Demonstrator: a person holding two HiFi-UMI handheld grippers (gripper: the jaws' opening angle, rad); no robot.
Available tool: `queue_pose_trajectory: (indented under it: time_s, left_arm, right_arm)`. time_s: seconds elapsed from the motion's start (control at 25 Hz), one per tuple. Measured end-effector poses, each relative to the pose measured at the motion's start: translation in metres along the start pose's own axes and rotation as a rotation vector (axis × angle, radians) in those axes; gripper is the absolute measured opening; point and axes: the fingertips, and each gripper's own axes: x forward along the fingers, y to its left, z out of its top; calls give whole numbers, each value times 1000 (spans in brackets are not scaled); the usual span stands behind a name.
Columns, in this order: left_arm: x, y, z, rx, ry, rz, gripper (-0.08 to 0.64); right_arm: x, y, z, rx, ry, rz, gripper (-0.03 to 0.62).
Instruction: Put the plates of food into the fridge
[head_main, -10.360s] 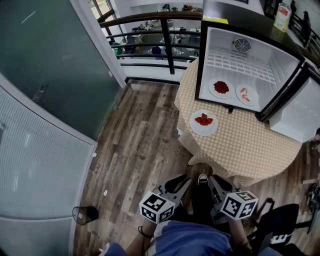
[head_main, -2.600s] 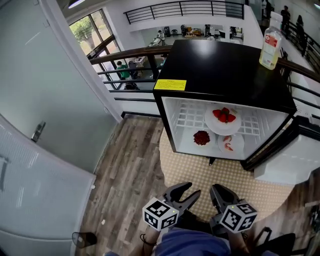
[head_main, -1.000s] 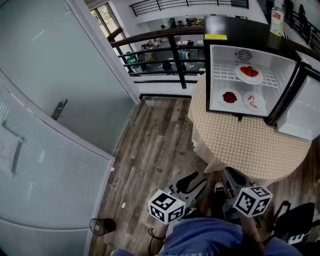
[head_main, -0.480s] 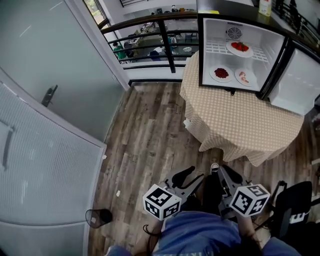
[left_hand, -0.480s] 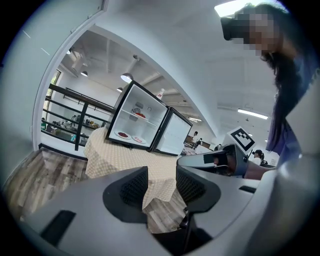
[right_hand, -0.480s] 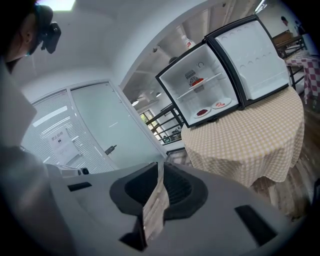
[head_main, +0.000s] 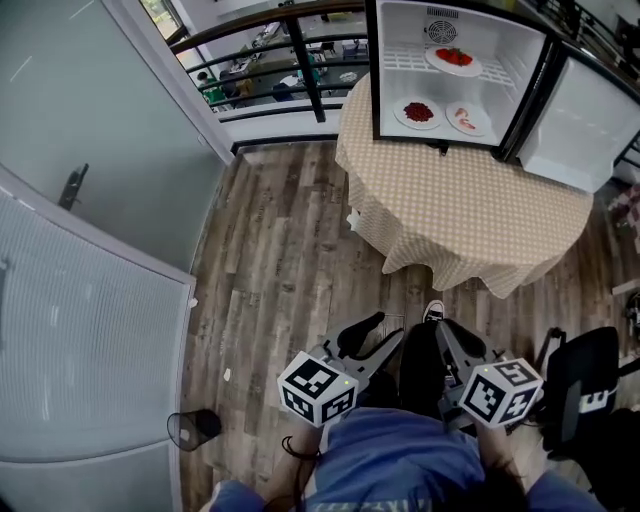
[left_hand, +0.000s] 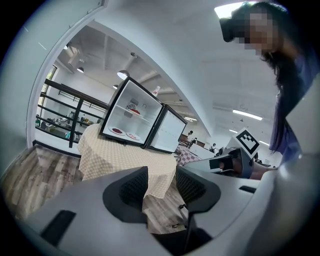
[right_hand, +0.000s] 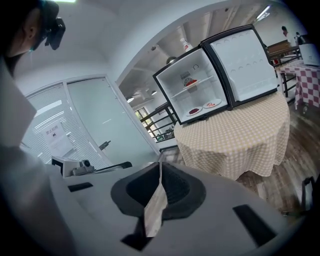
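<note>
The small black fridge (head_main: 455, 75) stands open on the round table (head_main: 470, 215) with the checked cloth, far ahead of me. A plate of strawberries (head_main: 453, 58) sits on its wire shelf. On the fridge floor below are a plate of dark red food (head_main: 418, 112) and a plate of shrimp (head_main: 466, 118). My left gripper (head_main: 378, 335) is low by my body, open and empty. My right gripper (head_main: 447, 332) is beside it, shut on nothing. The right gripper view shows the fridge (right_hand: 200, 92) over the closed jaws; the left gripper view shows the fridge (left_hand: 131, 117) beyond the parted jaws.
The fridge door (head_main: 583, 112) hangs open to the right. A black chair (head_main: 585, 385) stands at my right. A small dark bin (head_main: 192, 428) sits on the wood floor by the frosted glass wall (head_main: 80, 290). A railing (head_main: 290, 50) runs behind the table.
I have backed away from the table, so the fridge and table look smaller and farther off. Both grippers have come back with me, and the right jaws have closed.
</note>
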Motion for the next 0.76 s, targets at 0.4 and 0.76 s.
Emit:
queue_pose_trajectory:
  time_s: [0.4,0.76]
  left_arm:
    - [11,-11,-10,-6,23,-39,184]
    - [19,-2,-16,-2,41,-35,184]
  right_arm:
    - [-15,-31,0,24,-29,-74,28]
    - [-20,-63,11,38,-57,-129,28]
